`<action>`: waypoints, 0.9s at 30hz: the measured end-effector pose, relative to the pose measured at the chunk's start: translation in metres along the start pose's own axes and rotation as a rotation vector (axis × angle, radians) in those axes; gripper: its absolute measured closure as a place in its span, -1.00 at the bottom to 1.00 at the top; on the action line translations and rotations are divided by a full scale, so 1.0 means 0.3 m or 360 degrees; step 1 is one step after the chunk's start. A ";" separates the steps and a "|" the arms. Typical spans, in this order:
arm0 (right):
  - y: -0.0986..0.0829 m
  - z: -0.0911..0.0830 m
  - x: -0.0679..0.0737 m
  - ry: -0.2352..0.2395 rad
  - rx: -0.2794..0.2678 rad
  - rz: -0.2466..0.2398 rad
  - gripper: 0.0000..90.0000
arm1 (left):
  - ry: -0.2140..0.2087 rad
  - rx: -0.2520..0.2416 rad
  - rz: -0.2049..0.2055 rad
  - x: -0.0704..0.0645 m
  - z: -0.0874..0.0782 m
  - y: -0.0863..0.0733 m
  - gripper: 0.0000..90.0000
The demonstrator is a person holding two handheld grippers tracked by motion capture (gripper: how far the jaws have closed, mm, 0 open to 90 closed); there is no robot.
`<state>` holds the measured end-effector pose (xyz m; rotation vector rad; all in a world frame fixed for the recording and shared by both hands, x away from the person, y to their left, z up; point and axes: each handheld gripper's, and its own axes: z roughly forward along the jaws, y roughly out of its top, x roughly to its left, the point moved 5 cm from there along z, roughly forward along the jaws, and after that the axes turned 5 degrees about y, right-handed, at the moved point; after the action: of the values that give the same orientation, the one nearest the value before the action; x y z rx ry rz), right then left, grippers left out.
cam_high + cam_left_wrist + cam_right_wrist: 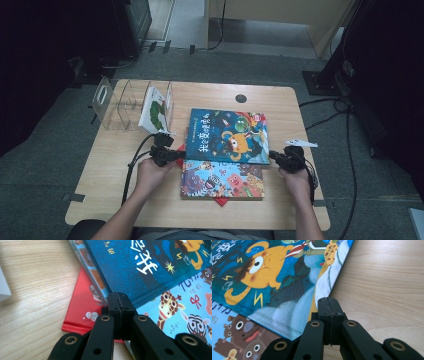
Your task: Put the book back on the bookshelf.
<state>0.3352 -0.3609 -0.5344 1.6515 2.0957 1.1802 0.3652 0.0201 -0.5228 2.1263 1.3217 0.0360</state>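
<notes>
Black ribbed fingers of the left gripper [119, 305] press flat together at the near left corner of the dark blue book [140, 267], though whether they pinch its glossy cover or merely touch it is hard to make out. Likewise clenched, the right gripper [329, 307] sits at that book's near right corner, its hold equally unclear. That hardcover lies flat mid-worktop [125, 175] atop a stack: a pale blue animal book [222, 181] half covered beneath it, and a red book [80, 307] with only corners peeking out. Smooth light wood grain runs across the worktop. At far left stands a clear acrylic rack [117, 102] holding one white book [155, 110] upright.
</notes>
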 end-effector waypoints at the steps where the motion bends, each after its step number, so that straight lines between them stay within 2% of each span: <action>1: 0.001 0.001 -0.002 0.0005 -0.0002 0.0001 1.00 | -0.0002 0.0010 -0.0005 0.000 -0.001 0.003 1.00; 2: 0.003 0.001 -0.005 0.0012 -0.0008 0.0007 1.00 | 0.0009 0.0012 -0.0009 0.002 -0.001 0.008 0.99; 9: 0.025 0.014 -0.043 -0.0019 -0.0039 0.0038 1.00 | 0.0003 0.0003 -0.0023 0.018 -0.014 0.054 0.49; 10: 0.043 0.020 -0.057 -0.0033 -0.0061 0.0035 1.00 | -0.0020 -0.0015 -0.0052 0.026 -0.015 0.074 0.40; 11: 0.051 0.024 -0.060 -0.0031 -0.0064 0.0038 1.00 | -0.0043 0.0000 -0.0062 0.027 -0.013 0.083 0.33; 14: 0.086 0.040 -0.070 -0.0028 -0.0070 0.0041 1.00 | -0.0054 0.0034 -0.0049 0.022 -0.005 0.107 0.14; 16: 0.097 0.047 -0.072 -0.0019 -0.0075 0.0040 1.00 | -0.0057 0.0030 -0.0040 0.018 -0.002 0.116 0.10; 18: 0.119 0.068 -0.073 -0.0014 -0.0065 0.0019 1.00 | -0.0113 0.0040 -0.0080 0.021 0.015 0.134 0.01; 22: 0.125 0.087 -0.073 -0.0014 -0.0049 0.0002 1.00 | -0.0110 0.0029 -0.0107 0.029 0.029 0.145 -0.08; 25: 0.123 0.102 -0.074 -0.0028 -0.0017 -0.0044 1.00 | -0.0105 0.0023 -0.0108 0.034 0.038 0.154 -0.20; 27: 0.125 0.105 -0.078 -0.0017 -0.0015 -0.0034 1.00 | -0.0099 0.0028 -0.0127 0.034 0.043 0.157 -0.26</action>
<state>0.3893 -0.3662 -0.5356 1.6237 2.0930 1.1705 0.4123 0.0079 -0.5116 2.0705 1.3731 -0.0744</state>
